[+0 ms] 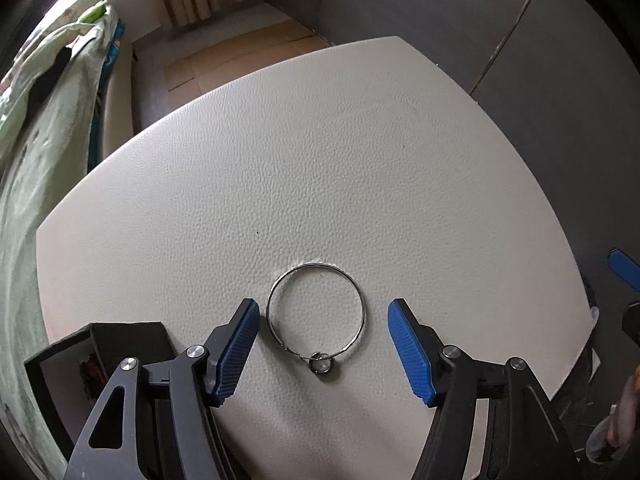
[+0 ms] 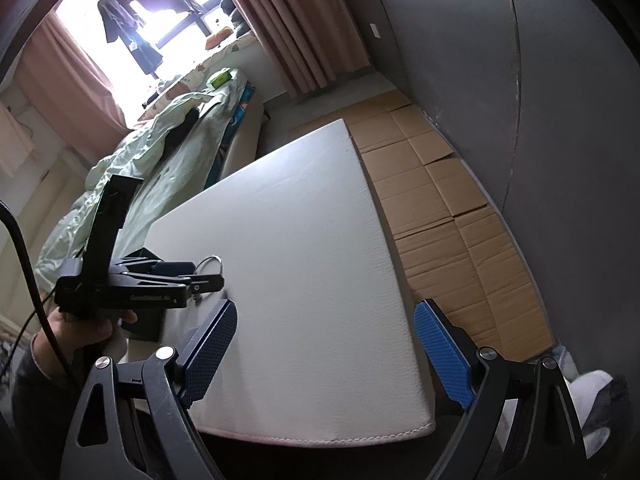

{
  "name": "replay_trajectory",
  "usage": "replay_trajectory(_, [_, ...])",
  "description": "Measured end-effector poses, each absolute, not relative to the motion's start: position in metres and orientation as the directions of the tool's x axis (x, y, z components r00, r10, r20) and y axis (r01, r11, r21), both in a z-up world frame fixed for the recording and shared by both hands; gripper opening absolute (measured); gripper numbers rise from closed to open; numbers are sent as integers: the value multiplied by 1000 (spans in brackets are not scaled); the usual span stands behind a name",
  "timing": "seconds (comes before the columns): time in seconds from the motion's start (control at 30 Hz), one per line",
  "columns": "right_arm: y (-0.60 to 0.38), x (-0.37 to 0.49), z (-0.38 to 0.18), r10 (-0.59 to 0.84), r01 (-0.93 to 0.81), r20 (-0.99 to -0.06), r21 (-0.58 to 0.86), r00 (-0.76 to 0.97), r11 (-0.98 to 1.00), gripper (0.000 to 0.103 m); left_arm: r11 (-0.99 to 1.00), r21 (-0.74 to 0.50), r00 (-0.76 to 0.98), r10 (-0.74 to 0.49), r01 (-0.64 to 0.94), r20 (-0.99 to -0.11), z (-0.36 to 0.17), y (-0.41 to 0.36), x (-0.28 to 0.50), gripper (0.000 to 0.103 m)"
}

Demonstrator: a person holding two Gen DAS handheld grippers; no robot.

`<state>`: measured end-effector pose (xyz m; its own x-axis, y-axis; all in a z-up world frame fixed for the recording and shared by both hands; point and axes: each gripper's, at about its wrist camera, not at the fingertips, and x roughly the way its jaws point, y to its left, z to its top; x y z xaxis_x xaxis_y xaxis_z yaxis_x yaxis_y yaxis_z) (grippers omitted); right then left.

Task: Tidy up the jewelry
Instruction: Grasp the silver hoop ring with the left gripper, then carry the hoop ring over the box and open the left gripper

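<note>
In the left wrist view, the bangle (image 1: 315,311), a thin metal hoop with a small ring (image 1: 321,363) hanging on it, lay flat on the white tabletop (image 1: 360,152). It lay between the blue fingers of the left tool (image 1: 323,312), which stood partly open and held nothing; the left finger was just beside the wire, the right one apart from it. The hoop looked light, stiff and slippery, and so thin that it could slide under the pads; I judge the wire itself, pinched from both sides, was the best place to take it. A dark box (image 1: 96,356) stood open close at the left and could crowd the tool. In the right wrist view, the right tool (image 2: 325,322) hung wide open and empty over the near tabletop edge. Further left, a hand (image 2: 86,328) carried the left tool above the bangle, only partly visible there.
</note>
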<state>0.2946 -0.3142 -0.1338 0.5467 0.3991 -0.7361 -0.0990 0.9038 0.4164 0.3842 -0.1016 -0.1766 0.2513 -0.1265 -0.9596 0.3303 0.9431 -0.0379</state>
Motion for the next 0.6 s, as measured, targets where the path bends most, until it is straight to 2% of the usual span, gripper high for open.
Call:
replay_trajectory(0.1, [-312, 293, -132, 403, -105, -734, 417, 546, 903, 91, 948, -14, 266, -103, 318, -958, -176, -101, 382, 52])
replay_trajectory(0.23, [-305, 294, -132, 406, -119, -739, 410, 538, 904, 91, 951, -95, 250, -173, 296, -953, -173, -91, 383, 51])
replay_trajectory(0.5, [-282, 294, -131, 410, -166, -752, 382, 516, 909, 91, 946, -130, 320, -227, 296, -920, -141, -75, 370, 51])
replay_trajectory(0.6, [-265, 296, -132, 419, -214, -760, 360, 497, 908, 82, 945, -142, 349, -246, 296, -905, -124, -65, 363, 51])
